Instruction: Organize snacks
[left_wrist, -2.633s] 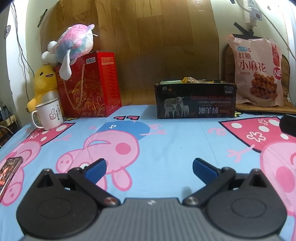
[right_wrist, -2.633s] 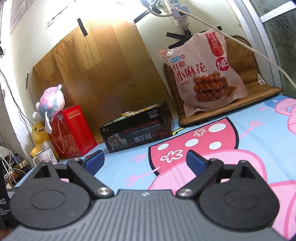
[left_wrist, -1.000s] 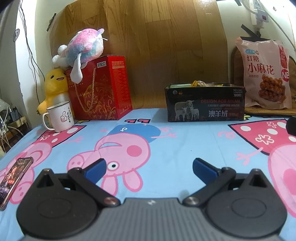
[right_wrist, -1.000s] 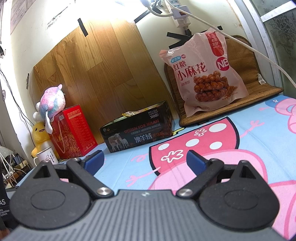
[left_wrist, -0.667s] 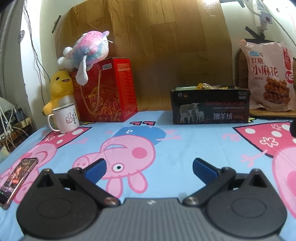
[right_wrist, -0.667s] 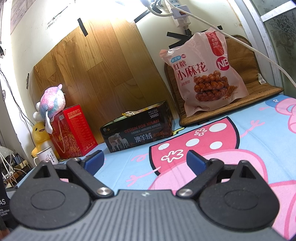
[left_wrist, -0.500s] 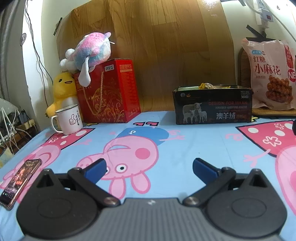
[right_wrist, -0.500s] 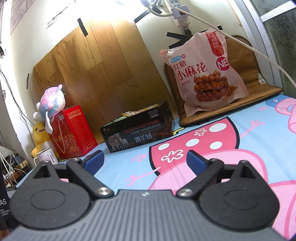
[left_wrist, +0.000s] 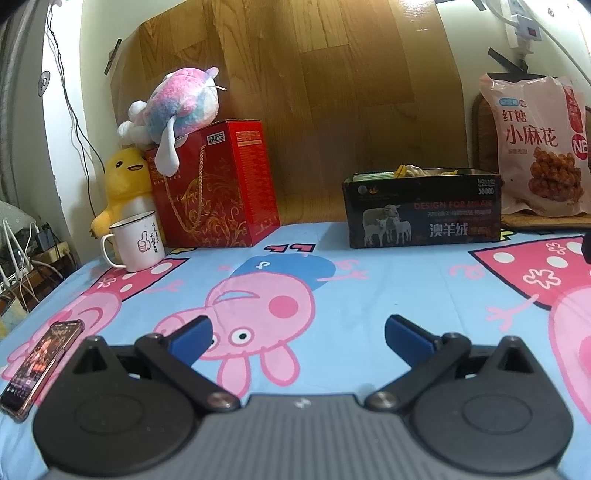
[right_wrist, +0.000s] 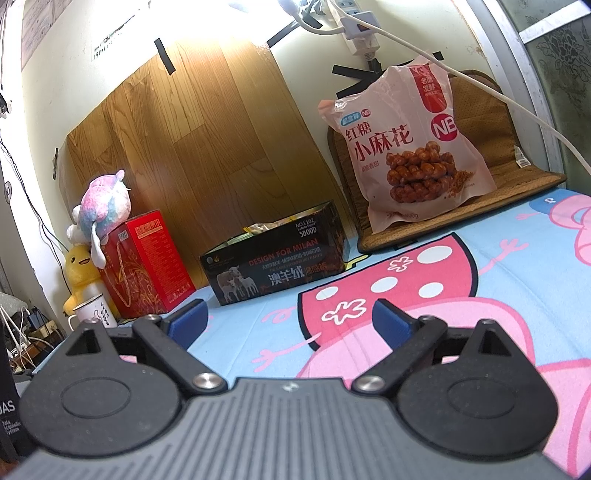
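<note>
— Though hanging low over the pig sheet, anything held in the left claw?

— Nope. Blue tips wide apart, nothing between. Same with the right claw: spread open, empty, tipped a bit up toward the wall.

— And just past the tips?

— Only bare sheet up close. No loose snacks to be seen on it. Farther back, by the wall: black sheep box, open on top, with small snack packets poking over the rim. Just beside the box, on a brown mat: big bag of fried dough twists, standing up, leaning back on the wall, outside the box.

— So which step?

— Hard to say. Fits two stories: small packets all put away and job done, or big bag yet to find a place. Looks too tall for that box, maybe.

— Any reach to the back row, then?

— Calls for a long stretch forward over bare sheet. Soft pinch too, with crunchy stuff inside those wrappers.

— Anything in the way?

— White cable running close by the bag's top corner. Could snag. Off to the left, well apart from the snacks: red gift box with a pastel plush toy on top, yellow duck toy behind a white mug, and a phone flat on the near left edge, close to the left claw. Nothing between claws and sheep box.
</note>
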